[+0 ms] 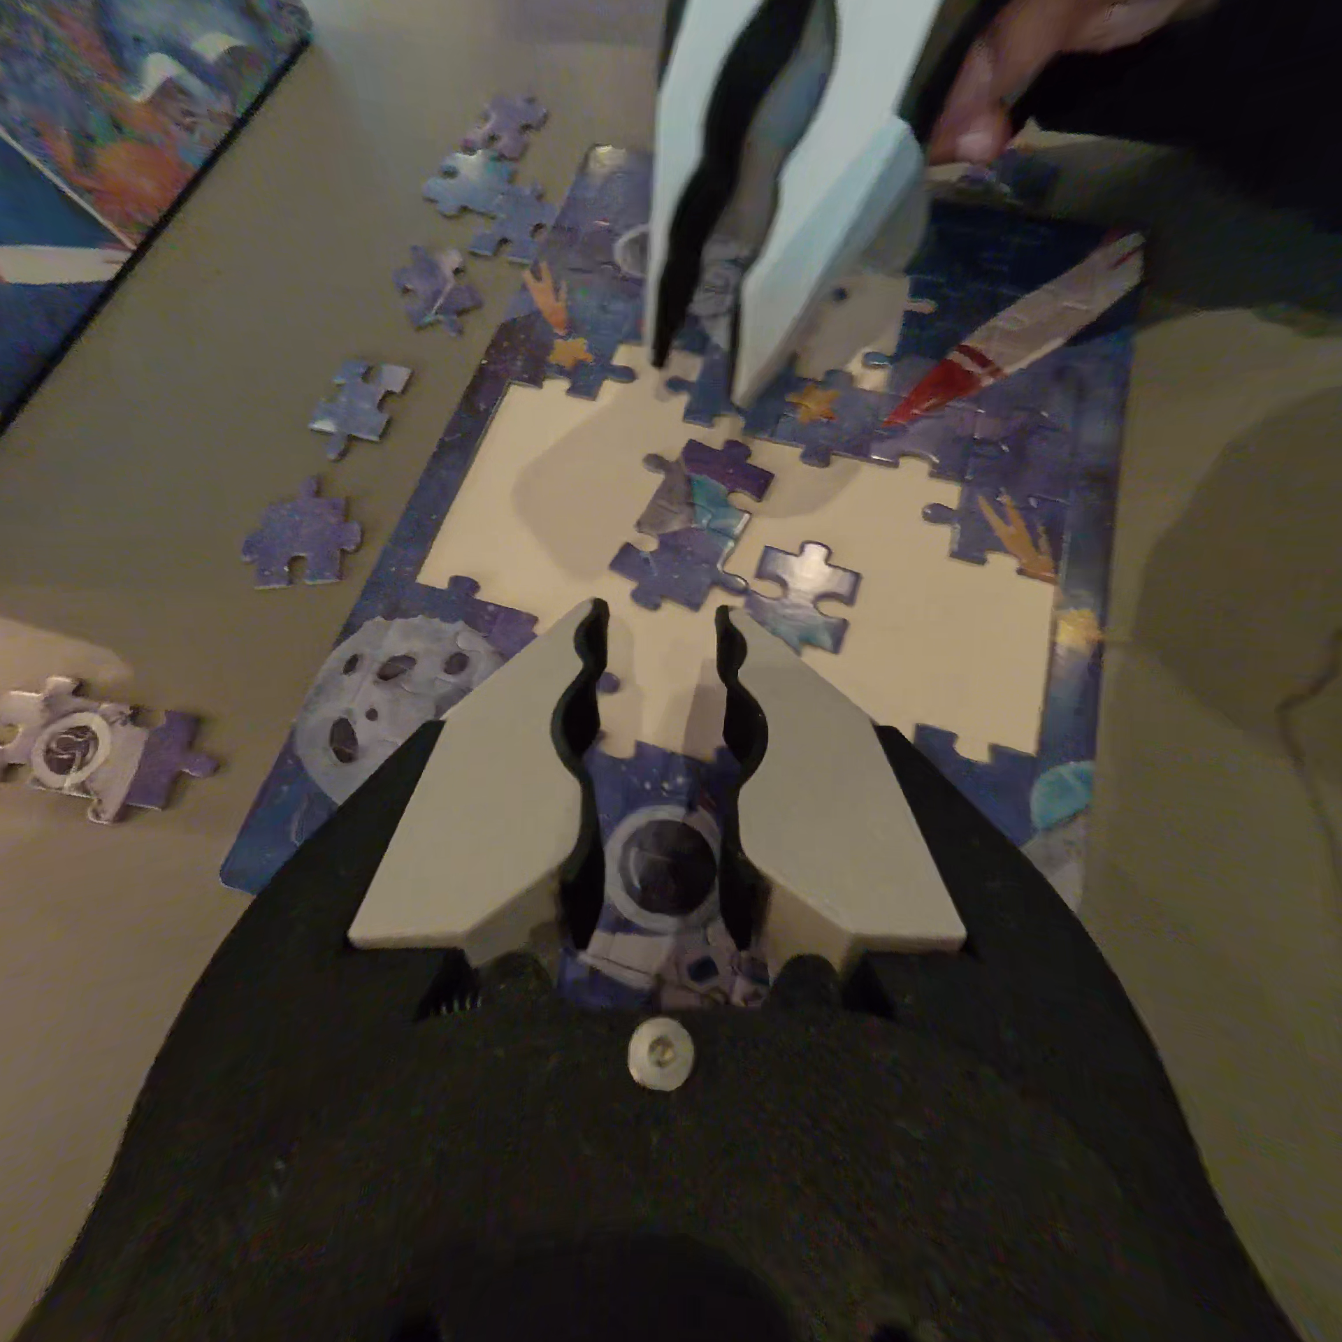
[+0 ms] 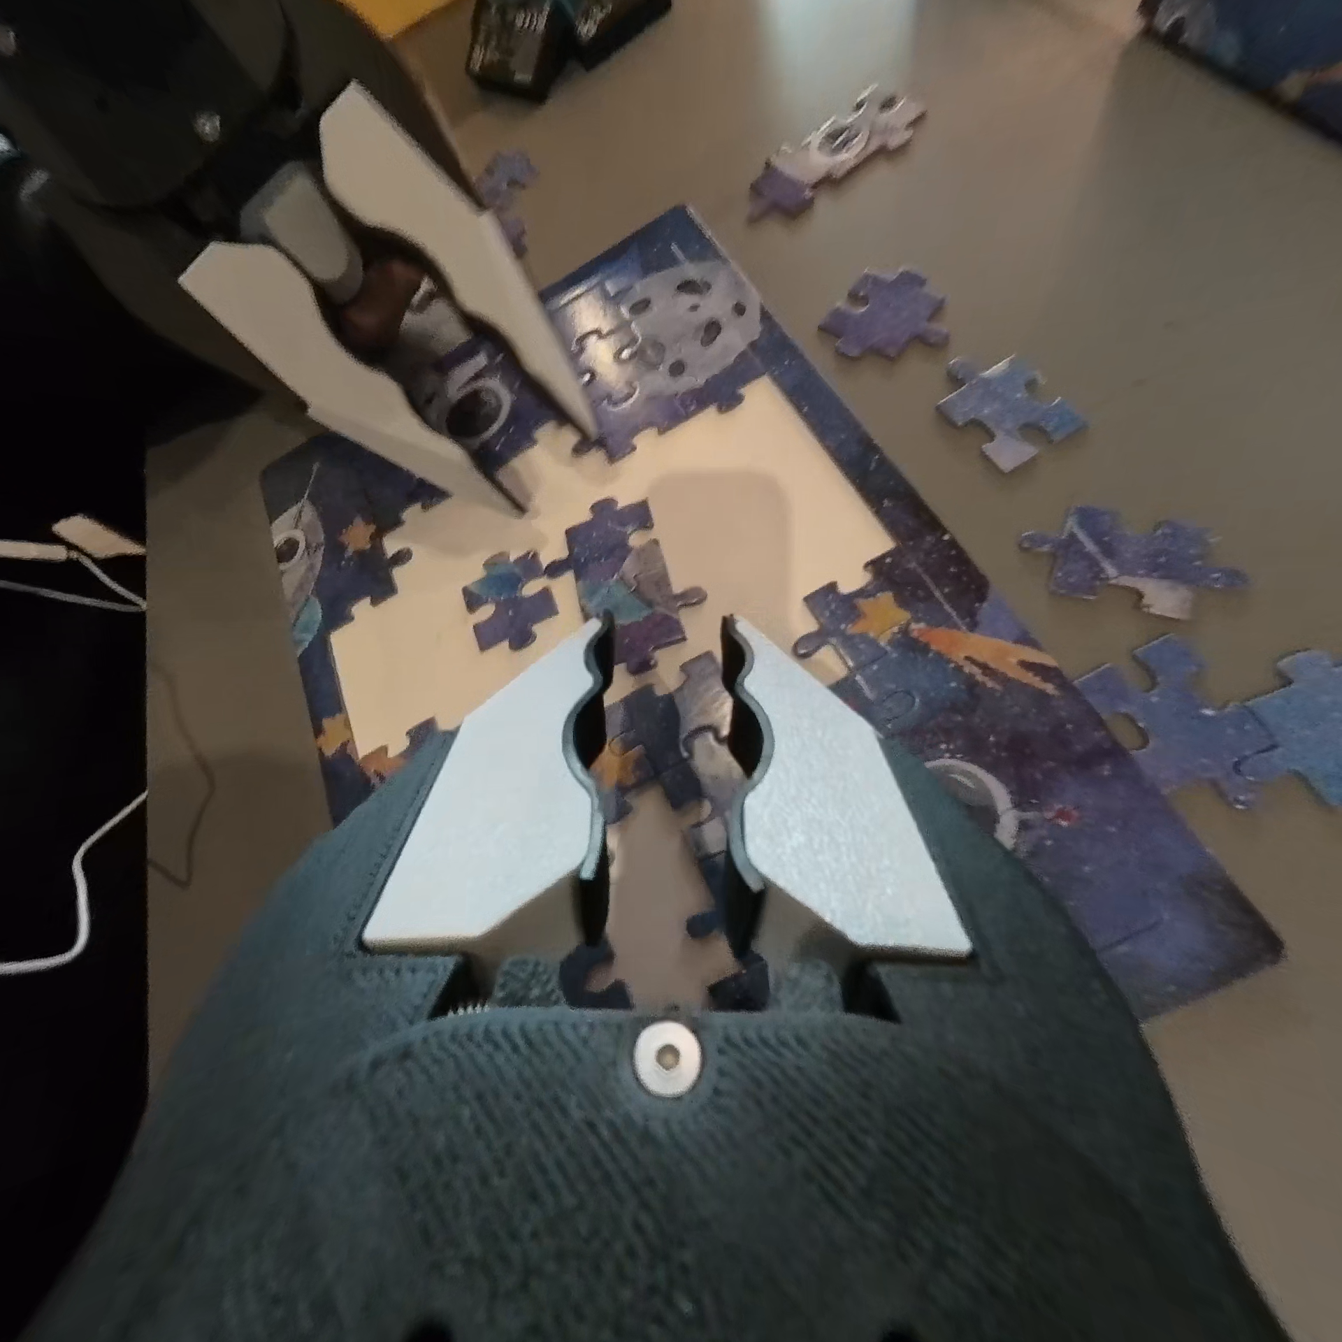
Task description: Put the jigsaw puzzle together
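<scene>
A space-themed jigsaw puzzle (image 1: 450, 465) lies partly assembled on the table, its cream middle (image 2: 733, 450) bare. A small cluster of joined pieces (image 1: 697, 523) and a loose piece (image 1: 802, 592) lie in that bare middle; they also show in the right wrist view as the cluster (image 2: 624, 581) and the piece (image 2: 508, 603). My left gripper (image 1: 661, 613) is open and empty, just short of the cluster. My right gripper (image 2: 668, 624) is open and empty over the puzzle's opposite side. Each shows in the other's view: the right gripper (image 1: 704, 377), the left gripper (image 2: 555, 472).
Several loose pieces (image 1: 359, 407) lie on the table beside the puzzle, plus a joined group with a ring (image 1: 94, 748). The puzzle box (image 1: 109, 145) sits at the far left. Black boxes (image 2: 523, 43) stand at the back. A white cable (image 2: 72, 871) hangs past the table edge.
</scene>
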Action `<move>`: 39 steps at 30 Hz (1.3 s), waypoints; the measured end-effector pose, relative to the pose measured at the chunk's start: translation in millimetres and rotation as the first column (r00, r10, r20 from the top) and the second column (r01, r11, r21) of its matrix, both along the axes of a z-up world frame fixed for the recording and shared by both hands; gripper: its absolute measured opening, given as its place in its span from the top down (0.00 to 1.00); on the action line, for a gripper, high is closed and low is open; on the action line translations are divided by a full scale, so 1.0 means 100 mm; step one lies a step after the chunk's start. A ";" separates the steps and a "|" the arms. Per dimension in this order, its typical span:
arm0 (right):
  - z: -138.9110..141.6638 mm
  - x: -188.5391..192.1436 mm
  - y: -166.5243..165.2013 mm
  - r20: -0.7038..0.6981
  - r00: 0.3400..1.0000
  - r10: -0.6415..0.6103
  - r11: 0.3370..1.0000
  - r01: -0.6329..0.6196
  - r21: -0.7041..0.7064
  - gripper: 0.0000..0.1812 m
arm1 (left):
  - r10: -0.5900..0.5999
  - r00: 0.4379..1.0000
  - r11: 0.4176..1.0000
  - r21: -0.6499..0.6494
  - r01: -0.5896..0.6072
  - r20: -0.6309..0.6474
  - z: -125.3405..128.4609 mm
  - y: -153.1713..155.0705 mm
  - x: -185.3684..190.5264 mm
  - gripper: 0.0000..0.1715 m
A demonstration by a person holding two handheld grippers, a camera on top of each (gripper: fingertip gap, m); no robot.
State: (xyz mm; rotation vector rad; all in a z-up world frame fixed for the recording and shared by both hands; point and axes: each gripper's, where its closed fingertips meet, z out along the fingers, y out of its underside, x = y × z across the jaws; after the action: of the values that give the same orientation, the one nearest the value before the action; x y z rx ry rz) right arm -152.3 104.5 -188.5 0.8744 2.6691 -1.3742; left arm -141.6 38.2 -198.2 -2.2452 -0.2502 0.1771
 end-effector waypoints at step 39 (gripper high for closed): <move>-0.19 0.09 -0.30 -0.189 0.972 0.137 0.977 -0.101 0.187 0.92 | -0.118 0.977 0.992 -0.026 0.124 0.179 -0.09 0.01 -0.02 0.84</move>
State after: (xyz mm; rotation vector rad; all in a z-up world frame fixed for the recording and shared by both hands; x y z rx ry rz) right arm -143.5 74.8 -207.9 0.6005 2.9773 -1.2797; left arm -143.7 38.9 -206.7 -2.3079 -0.2051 -0.0844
